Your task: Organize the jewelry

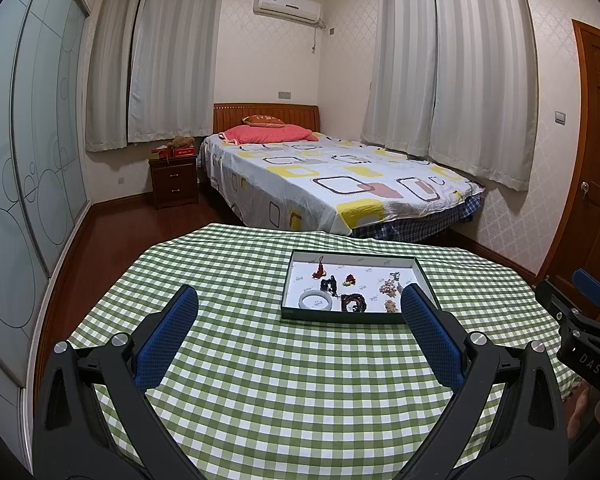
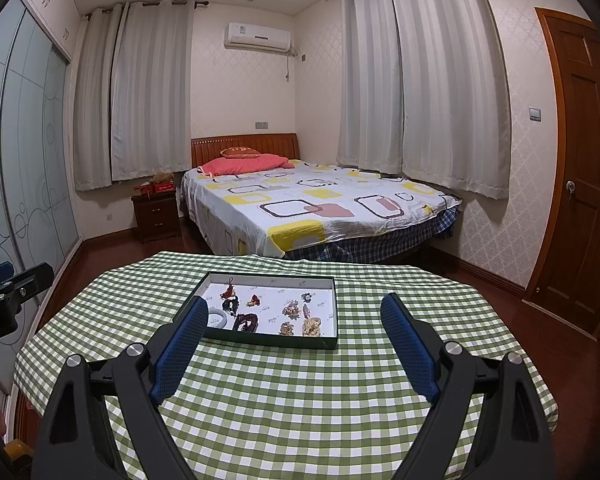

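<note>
Blue, dimpled rubber pads line both of your claws, and the left claw (image 1: 298,320) and right claw (image 2: 294,330) each hang spread wide and empty above the green-and-white checked cloth of the desk (image 1: 260,380), short of the tray. Further on, the shallow dark-rimmed tray (image 2: 268,340) with its white printed floor already holds all the jewelry I can see: a smooth pale bangle (image 1: 317,301), a dark beaded strand (image 1: 354,303), a red tasselled charm (image 1: 320,270) and knobbly pale clusters (image 2: 313,326). Whether sorting is ahead or finished, these pictures cannot settle; if you reach in, come down steeply over the rim and pinch small pieces with the pad tips.
</note>
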`<state>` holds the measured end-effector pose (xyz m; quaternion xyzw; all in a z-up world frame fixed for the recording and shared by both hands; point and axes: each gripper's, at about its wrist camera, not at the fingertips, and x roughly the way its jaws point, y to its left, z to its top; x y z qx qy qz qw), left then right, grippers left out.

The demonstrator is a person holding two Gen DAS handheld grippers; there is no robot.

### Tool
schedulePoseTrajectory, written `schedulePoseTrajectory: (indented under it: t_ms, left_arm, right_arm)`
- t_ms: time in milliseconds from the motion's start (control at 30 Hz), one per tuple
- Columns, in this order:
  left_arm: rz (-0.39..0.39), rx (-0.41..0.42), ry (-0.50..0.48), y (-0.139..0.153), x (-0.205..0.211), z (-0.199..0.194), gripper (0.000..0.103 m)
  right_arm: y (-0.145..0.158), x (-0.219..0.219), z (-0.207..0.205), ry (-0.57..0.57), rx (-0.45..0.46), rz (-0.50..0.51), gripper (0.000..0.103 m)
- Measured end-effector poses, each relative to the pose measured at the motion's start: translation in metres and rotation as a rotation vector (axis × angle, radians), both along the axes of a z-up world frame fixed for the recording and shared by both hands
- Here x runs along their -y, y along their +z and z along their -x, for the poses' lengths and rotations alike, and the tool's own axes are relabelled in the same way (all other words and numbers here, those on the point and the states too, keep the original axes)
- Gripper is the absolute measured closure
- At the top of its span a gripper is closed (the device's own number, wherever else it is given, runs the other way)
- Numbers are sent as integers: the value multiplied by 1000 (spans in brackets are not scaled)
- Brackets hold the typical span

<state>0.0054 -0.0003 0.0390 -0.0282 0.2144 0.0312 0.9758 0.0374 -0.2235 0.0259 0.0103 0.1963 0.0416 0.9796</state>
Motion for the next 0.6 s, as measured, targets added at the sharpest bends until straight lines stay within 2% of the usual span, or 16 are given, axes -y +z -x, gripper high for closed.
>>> schedulePoseTrajectory:
  t_ms: [600]
  left_arm:
    - [-8,1,18,-4,-1,-4,4]
  right_arm:
    - [-11,-1,-4,1,-16,-4,18]
